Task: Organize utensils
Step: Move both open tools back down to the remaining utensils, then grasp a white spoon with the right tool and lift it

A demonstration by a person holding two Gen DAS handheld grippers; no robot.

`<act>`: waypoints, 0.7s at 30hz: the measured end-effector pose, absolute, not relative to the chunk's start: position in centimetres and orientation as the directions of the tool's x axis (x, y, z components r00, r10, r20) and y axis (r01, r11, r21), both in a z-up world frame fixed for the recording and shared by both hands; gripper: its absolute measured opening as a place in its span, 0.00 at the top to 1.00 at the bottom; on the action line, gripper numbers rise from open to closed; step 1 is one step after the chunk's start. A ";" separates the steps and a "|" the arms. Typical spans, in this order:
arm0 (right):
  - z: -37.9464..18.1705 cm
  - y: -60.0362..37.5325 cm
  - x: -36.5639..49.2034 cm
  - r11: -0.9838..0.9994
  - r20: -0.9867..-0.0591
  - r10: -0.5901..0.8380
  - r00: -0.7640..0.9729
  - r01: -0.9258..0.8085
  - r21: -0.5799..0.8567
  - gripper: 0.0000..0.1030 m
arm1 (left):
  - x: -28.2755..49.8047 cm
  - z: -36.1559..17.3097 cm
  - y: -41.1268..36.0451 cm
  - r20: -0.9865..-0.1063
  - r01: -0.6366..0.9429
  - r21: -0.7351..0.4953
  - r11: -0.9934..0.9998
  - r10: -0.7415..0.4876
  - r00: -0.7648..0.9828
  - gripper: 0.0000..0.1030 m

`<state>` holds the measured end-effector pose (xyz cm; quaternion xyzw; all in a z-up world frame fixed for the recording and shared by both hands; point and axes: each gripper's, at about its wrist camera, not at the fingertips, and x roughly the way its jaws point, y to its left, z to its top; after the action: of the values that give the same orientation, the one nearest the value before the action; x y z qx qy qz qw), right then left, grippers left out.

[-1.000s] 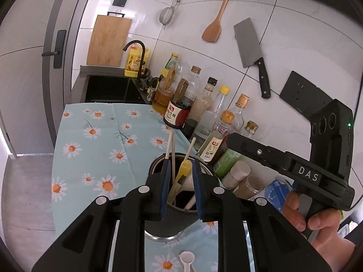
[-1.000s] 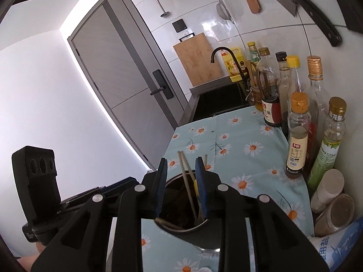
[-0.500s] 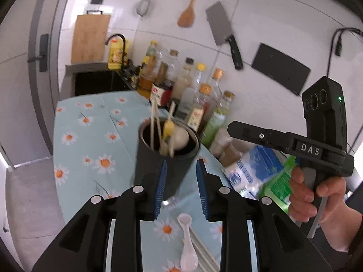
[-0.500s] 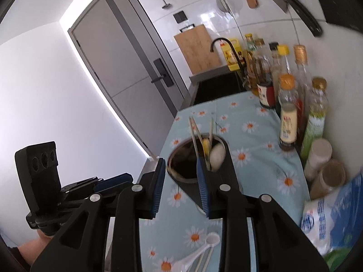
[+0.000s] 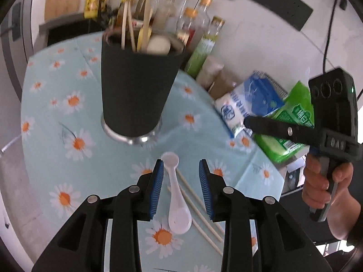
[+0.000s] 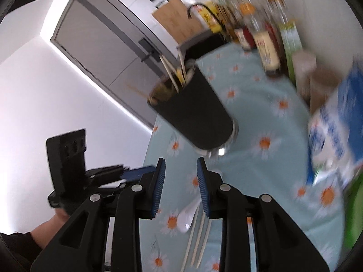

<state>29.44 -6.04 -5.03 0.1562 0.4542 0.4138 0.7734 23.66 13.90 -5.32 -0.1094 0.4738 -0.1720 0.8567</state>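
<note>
A daisy-print cloth (image 5: 56,117) covers the counter, and on it stands the black holder (image 5: 136,83), upright on a shiny base. Already in the holder are several chopsticks, something yellow and a pale rounded spoon end, all leaning toward the bottles (image 5: 195,22) lined along the wall. Bags in blue and green (image 5: 279,111) lie to the right, against the wall.

Still loose on the cloth, nearer than the holder, are a white spoon (image 5: 175,195) and a few chopsticks (image 5: 199,213) just beside it, lying roughly parallel.

The left gripper (image 5: 180,188) hangs over the spoon with its jaws partly open, the handle lying between the blue pads and nothing held yet. The right gripper (image 6: 180,187) is likewise partly open and empty, near the same spot; its view is blurred.

I'd say the spoon pickup is the step in hand. The next move likely calls for lowering the left jaws to the cloth, closing on the thin handle, then lifting it over the holder's rim. The flat spoon may slip or drag the neighbouring chopsticks.
</note>
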 end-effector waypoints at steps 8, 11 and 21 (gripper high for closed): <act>-11.9 -4.9 28.2 0.518 -0.543 0.839 0.037 -0.362 0.775 0.71 | 22.4 -7.7 13.8 -0.818 0.157 -0.361 0.919 -0.393 0.421 0.70; -13.6 -4.2 28.5 0.487 -0.520 0.853 -0.025 -0.314 0.815 0.71 | 21.7 -8.3 14.3 -0.824 0.130 -0.370 0.920 -0.389 0.412 0.70; -17.4 -2.4 30.0 0.493 -0.524 0.842 -0.124 -0.213 0.843 0.71 | 19.3 -9.5 16.1 -0.828 0.050 -0.401 0.915 -0.385 0.408 0.70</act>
<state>29.99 -2.44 -17.35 0.2569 0.6122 0.4329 0.6098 19.32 16.10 -9.52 -0.1588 0.5279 -0.1321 0.8238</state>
